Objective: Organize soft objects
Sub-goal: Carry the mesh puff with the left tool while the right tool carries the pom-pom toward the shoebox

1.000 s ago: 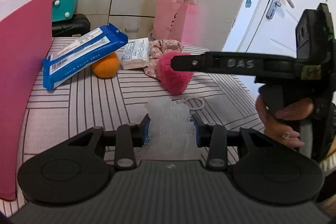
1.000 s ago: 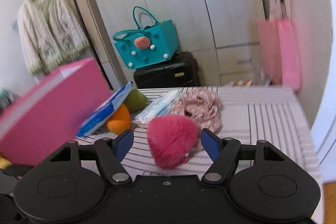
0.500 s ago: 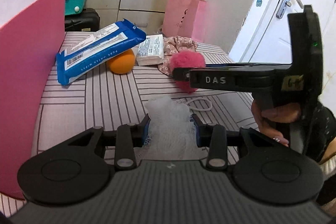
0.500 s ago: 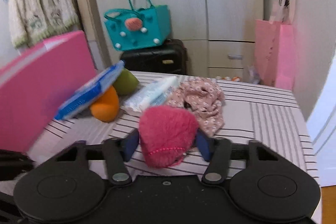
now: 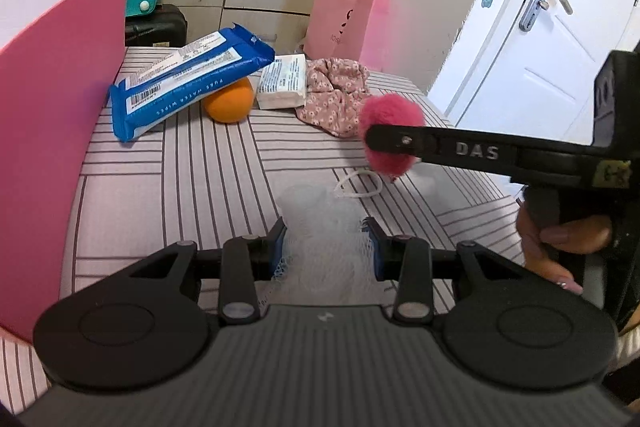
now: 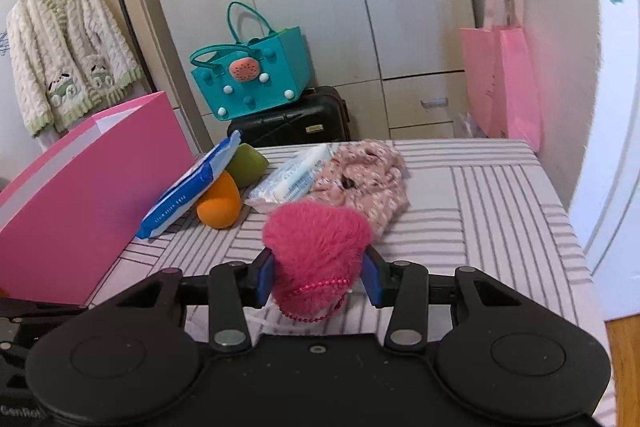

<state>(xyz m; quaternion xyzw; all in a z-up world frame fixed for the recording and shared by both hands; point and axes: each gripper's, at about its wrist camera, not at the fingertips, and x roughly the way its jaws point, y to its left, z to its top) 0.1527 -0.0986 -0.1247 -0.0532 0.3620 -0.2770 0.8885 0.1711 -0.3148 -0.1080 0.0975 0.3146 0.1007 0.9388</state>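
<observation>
On striped table (image 5: 168, 163), left gripper (image 5: 326, 247) is clamped on white mesh pouf (image 5: 320, 227); right gripper (image 6: 318, 277) jaws are closing, pads pressing pink fluffy ball (image 6: 316, 239). Pink box (image 5: 56, 99) walls off 9 o'clock in left view. Wipes pack (image 5: 188, 79), orange ball (image 5: 229, 101), tissue pack (image 5: 282, 87), floral cloth (image 5: 334, 95) cluster at 12 near far edge. Bare cloth between cluster and left gripper; in right view, bare table at 3 o'clock to its edge

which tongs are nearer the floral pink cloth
Right. The right tongs, closing around the pink pompom, sit just before the floral cloth; the left tongs hold white mesh farther back.
</observation>
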